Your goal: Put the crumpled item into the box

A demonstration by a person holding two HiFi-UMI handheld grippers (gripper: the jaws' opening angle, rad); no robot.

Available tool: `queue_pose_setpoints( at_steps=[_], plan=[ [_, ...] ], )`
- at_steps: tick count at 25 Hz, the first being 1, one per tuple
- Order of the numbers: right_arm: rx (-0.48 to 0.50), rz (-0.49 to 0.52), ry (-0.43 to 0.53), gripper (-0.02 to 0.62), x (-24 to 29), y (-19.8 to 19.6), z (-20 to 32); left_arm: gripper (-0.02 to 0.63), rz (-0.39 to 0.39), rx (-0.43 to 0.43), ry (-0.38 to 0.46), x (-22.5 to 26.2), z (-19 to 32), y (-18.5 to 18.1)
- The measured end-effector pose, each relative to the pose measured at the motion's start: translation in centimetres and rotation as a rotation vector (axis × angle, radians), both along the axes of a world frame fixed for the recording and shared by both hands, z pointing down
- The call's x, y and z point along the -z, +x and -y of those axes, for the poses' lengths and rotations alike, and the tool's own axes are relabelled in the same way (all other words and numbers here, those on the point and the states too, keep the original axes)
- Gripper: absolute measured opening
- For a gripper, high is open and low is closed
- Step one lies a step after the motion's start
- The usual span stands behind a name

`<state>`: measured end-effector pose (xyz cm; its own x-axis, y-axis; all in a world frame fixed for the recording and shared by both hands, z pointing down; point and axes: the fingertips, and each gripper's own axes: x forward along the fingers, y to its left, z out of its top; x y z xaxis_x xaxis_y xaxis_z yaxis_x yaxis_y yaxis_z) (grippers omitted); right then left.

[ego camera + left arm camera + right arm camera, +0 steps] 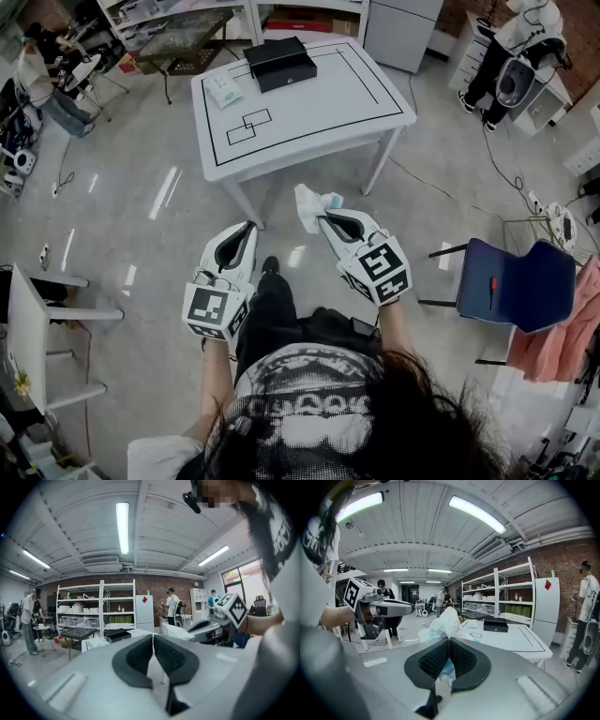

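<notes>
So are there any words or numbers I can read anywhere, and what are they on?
No text here reads clearly.
Shirt: pale letters, too blurred to read.
Wrapper: blue print, too blurred to read.
Cubes: black-and-white square patterns, no words.
Fridge: a red diamond sign, no words showing.

You hold both grippers out in front of your torso, side by side and angled forward, apart from each other. Your left forearm (217,375) and right forearm (394,328) are bare behind them. Your left gripper (251,226) has its jaws pressed together with nothing between them. Your right gripper (322,218) reaches slightly further forward, its jaws clamped on the crumpled item (307,204), which bulges past the tips.
</notes>
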<state>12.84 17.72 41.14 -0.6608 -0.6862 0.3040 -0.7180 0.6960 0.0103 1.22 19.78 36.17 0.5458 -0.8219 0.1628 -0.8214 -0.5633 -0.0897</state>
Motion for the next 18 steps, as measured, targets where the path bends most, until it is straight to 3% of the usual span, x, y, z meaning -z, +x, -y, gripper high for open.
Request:
queue_pose_setpoints(
  at_steps=[7,18],
  plan=[
    [-0.015,-0.009,-0.034,0.009,-1.1,-1.4,4.4,0.000,-0.009,-0.015,-0.023,-1.0,4.5,-1.5],
    [-0.051,-0.024,-0.099,0.009,-2.3,-9.0,16.7,0.000,-0.017,-0.064,-0.055,-1.7,18.0,-8.8]
  ],
)
